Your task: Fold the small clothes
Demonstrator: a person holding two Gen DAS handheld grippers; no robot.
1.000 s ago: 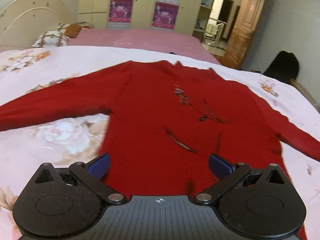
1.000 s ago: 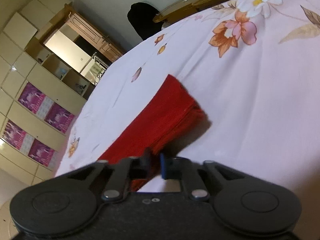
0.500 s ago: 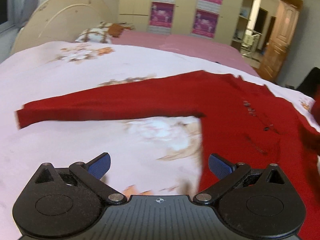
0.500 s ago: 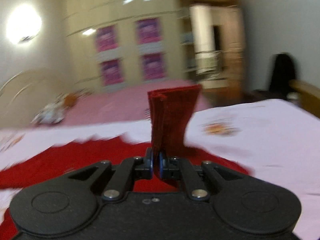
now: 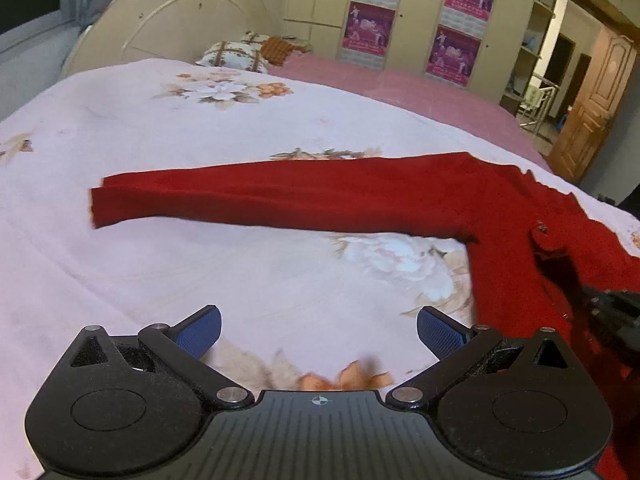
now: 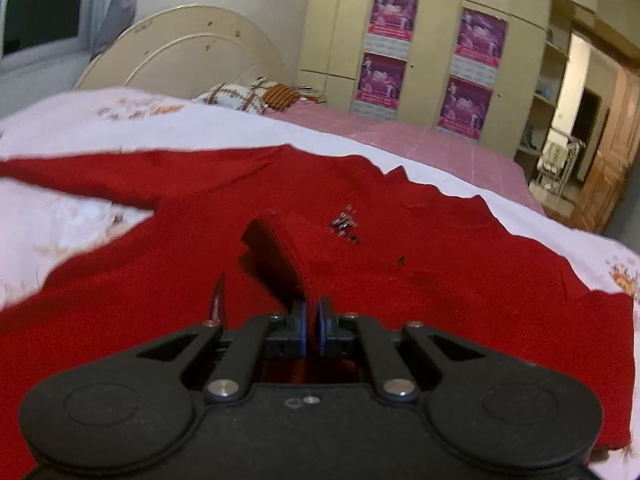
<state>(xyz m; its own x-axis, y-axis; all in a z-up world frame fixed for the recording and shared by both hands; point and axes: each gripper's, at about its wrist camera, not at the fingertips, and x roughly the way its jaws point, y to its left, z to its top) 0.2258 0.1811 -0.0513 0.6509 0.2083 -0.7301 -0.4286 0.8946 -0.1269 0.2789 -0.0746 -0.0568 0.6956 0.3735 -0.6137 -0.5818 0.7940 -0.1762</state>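
Red sweater [image 5: 400,196] — matt, fuzzy knit; floral bedsheet [image 5: 200,272] — smooth cloth; wardrobe [image 6: 432,32] glossy.

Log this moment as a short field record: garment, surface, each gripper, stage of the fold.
garment: red knit sweater, spread flat
surface: white floral bedsheet
left sleeve: stretched out sideways, unfolded
left hand-held gripper: open, empty, above the sheet beside the sweater
right hand-held gripper: shut on the right sleeve cuff, held over the sweater body
stage: right sleeve being folded inward, not released
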